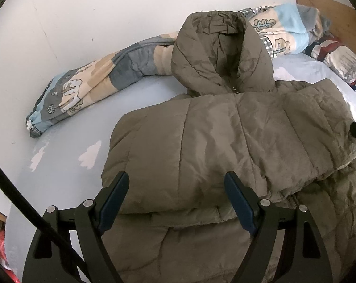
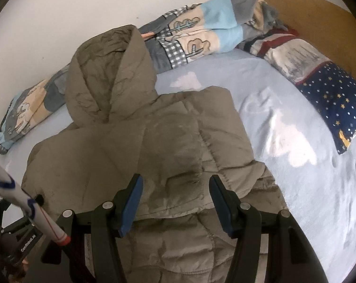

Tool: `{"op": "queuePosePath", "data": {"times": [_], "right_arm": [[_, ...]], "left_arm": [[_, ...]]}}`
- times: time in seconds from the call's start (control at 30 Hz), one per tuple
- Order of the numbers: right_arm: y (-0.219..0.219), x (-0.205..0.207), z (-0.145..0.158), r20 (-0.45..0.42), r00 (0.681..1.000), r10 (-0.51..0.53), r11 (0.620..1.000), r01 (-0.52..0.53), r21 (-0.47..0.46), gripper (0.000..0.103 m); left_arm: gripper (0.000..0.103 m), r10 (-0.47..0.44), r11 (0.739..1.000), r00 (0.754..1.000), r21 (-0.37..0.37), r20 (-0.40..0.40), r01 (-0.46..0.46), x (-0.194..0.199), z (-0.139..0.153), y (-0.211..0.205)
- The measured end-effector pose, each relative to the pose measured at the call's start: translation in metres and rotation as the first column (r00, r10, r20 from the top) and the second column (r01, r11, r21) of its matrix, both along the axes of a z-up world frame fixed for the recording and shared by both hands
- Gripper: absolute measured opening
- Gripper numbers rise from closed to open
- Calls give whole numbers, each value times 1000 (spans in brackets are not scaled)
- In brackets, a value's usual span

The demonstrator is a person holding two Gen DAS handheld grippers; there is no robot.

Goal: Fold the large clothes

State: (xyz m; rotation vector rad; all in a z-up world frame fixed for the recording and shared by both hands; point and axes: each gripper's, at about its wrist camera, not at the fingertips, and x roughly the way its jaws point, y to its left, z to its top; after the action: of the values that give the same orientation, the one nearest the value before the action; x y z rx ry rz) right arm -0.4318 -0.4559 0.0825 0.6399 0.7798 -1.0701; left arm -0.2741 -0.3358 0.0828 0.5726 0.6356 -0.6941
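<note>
An olive-green puffer jacket (image 1: 225, 146) with a hood (image 1: 220, 52) lies on the light blue bed sheet (image 1: 67, 165), its upper part folded over the lower part. It also shows in the right wrist view (image 2: 135, 155), hood (image 2: 107, 77) toward the wall. My left gripper (image 1: 176, 188) is open, its fingers hovering above the jacket's folded left edge, holding nothing. My right gripper (image 2: 175, 188) is open above the jacket's folded right edge, empty. The left gripper's body shows at the lower left of the right wrist view (image 2: 20, 243).
A rolled patterned blanket (image 1: 95, 80) lies along the white wall behind the jacket, also in the right wrist view (image 2: 201, 33). A navy star pillow (image 2: 331, 94) lies at the wooden headboard (image 2: 307, 16). A white pole (image 2: 24, 200) crosses the lower left.
</note>
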Motion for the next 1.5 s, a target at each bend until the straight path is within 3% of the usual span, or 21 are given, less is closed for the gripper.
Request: {"op": "queuePosePath", "data": {"times": [0.33,0.77,1.07,1.3,1.43,1.5], "right_arm": [[-13,-1,-33,-19,1000,-6,990,8,139,63],[-1,0,-6,-5,1000,-2,999,2,44,65],[2,-4,1,26,1000,-6,998,5,62,65],[0,-12,-9,19,1000,-19,989,16,147,65],[-3,-23,-17,35,999,-40,976,31,218,65],[-5,-29,-19,35,998,-56,970,46,239,65]], "left_arm": [[82,4,1000,1000,22,-10,-3,3,-4,-3],[82,11,1000,1000,19,8,-11,0,4,2],[82,41,999,999,25,-2,-41,2,13,12],[82,85,990,987,120,-135,-68,16,-7,16],[82,101,988,970,134,-223,-72,21,-15,18],[82,110,990,965,108,-239,-86,22,-10,20]]}}
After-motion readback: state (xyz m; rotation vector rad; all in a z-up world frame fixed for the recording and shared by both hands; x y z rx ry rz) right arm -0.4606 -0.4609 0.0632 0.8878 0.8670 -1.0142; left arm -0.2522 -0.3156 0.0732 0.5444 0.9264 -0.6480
